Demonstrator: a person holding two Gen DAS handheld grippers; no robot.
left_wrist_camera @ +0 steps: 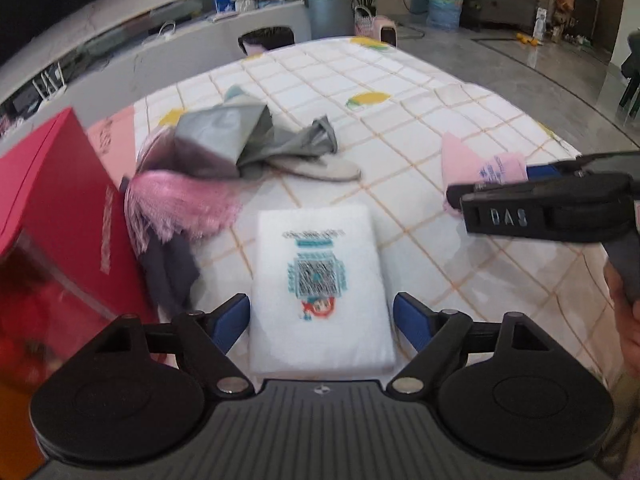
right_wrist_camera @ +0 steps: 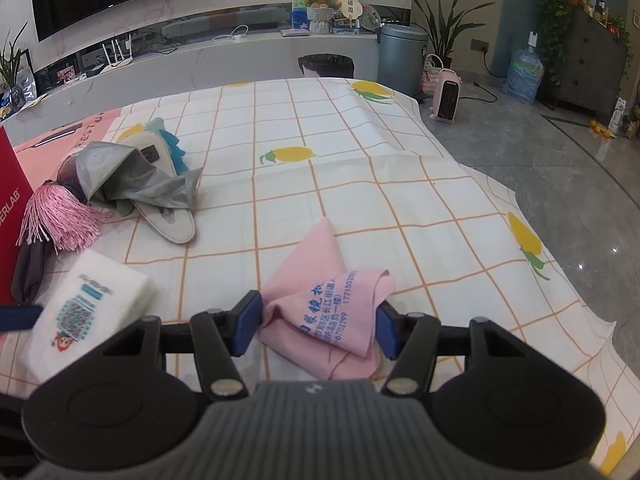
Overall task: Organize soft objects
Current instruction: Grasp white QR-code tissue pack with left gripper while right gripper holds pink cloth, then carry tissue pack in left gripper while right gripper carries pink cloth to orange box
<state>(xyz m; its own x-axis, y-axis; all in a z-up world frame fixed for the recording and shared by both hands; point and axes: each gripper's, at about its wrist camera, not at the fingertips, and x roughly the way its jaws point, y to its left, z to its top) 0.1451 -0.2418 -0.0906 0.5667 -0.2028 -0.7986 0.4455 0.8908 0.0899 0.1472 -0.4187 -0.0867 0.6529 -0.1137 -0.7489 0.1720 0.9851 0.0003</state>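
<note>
A white foam block (left_wrist_camera: 322, 280) with a printed code lies on the checked tablecloth (left_wrist_camera: 400, 92). My left gripper (left_wrist_camera: 322, 320) straddles it, open wide, with a blue pad just off each side. In the right wrist view the block (right_wrist_camera: 88, 308) sits at the lower left. A pink printed cloth (right_wrist_camera: 320, 308) is bunched between the blue pads of my right gripper (right_wrist_camera: 318, 326), which is shut on it while most of the cloth rests on the table. The left wrist view shows that cloth (left_wrist_camera: 480, 164) at the right.
A pile lies to the left: grey cloth (right_wrist_camera: 132, 180), pink tassel (right_wrist_camera: 60, 216), pale slipper (right_wrist_camera: 168, 216), dark grey cloth (right_wrist_camera: 30, 268), teal item (right_wrist_camera: 172, 144). A red box (left_wrist_camera: 60, 200) stands at the table's left edge. The table edge drops to the floor on the right.
</note>
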